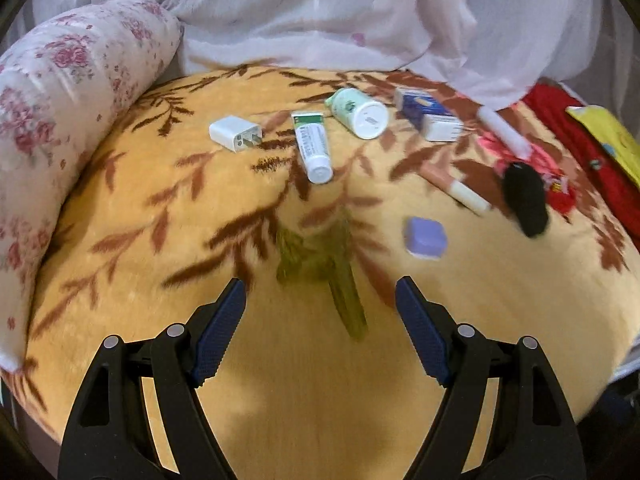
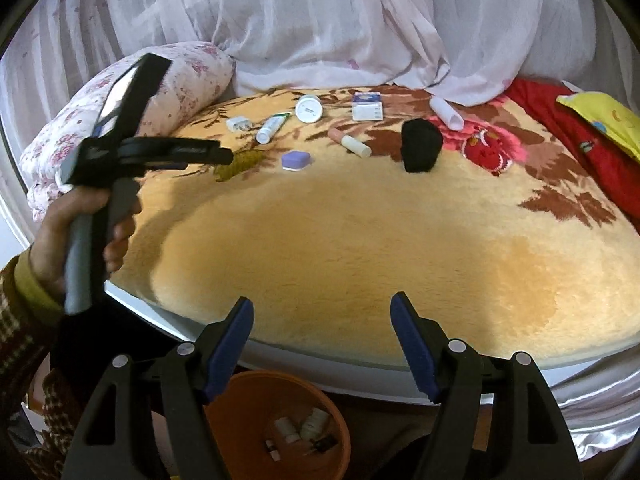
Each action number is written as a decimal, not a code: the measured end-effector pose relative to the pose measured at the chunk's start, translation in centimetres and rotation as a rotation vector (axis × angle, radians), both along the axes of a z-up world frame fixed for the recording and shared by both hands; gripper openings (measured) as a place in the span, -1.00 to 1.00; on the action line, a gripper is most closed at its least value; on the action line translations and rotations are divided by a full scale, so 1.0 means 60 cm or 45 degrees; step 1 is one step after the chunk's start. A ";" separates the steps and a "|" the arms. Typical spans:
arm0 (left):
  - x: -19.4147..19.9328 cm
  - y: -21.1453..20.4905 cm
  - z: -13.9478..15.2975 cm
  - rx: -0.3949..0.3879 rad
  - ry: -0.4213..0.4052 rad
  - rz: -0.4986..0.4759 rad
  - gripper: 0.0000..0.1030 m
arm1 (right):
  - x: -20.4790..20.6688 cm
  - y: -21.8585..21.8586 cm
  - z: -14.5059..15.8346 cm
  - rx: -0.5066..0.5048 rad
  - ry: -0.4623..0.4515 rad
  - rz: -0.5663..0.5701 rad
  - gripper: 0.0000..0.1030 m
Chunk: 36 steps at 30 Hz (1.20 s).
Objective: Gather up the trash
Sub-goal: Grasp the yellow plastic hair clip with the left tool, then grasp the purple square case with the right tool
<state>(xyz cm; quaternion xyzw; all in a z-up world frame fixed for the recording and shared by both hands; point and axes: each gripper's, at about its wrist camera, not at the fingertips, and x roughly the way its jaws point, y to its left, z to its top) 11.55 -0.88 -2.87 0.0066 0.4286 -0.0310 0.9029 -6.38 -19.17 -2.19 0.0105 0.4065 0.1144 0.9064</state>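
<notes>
Small items lie on the yellow leaf-pattern blanket: a white charger plug, a white tube, a white jar, a blue-white box, a purple case, a pink-white stick, a black object and an olive-green blurred thing. My left gripper is open and empty, just short of the green thing. My right gripper is open and empty at the bed's near edge, above an orange bin holding several small pieces. The left gripper also shows in the right wrist view.
A floral bolster pillow lies at the left. White netting hangs behind. A red cloth and a yellow pillow lie at the right. A white tube lies near the netting.
</notes>
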 end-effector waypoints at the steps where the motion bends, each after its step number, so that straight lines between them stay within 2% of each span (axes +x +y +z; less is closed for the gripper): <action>1: 0.013 -0.001 -0.006 0.012 0.012 0.009 0.47 | 0.002 -0.001 0.000 0.001 0.001 -0.003 0.35; 7: 0.071 -0.002 -0.038 0.033 0.092 0.047 0.44 | 0.022 -0.006 -0.003 0.007 0.003 -0.006 0.35; 8: 0.076 0.001 -0.043 0.012 0.110 0.043 0.17 | 0.026 -0.006 -0.004 0.007 0.003 -0.004 0.35; 9: 0.078 0.003 -0.046 -0.008 0.125 0.038 0.00 | 0.030 -0.004 -0.005 0.004 0.004 -0.003 0.35; 11: 0.074 0.012 -0.044 -0.041 0.111 0.034 -0.15 | 0.039 0.002 -0.005 -0.002 -0.002 0.005 0.35; 16: 0.039 0.023 -0.023 -0.063 0.037 0.021 -0.15 | 0.078 0.026 0.006 -0.021 -0.034 0.044 0.35; 20: -0.003 0.029 -0.003 -0.057 -0.017 0.000 -0.15 | 0.149 0.055 0.020 0.001 -0.049 0.068 0.35; 26: -0.061 0.045 0.017 -0.089 -0.073 -0.020 -0.15 | 0.256 0.117 0.010 -0.065 -0.020 0.075 0.33; 32: -0.103 0.055 0.023 -0.119 -0.105 -0.038 -0.15 | 0.346 0.169 -0.025 -0.126 0.108 0.057 0.28; 36: -0.118 0.060 0.023 -0.134 -0.112 -0.043 -0.15 | 0.397 0.184 -0.055 -0.171 0.267 0.010 0.17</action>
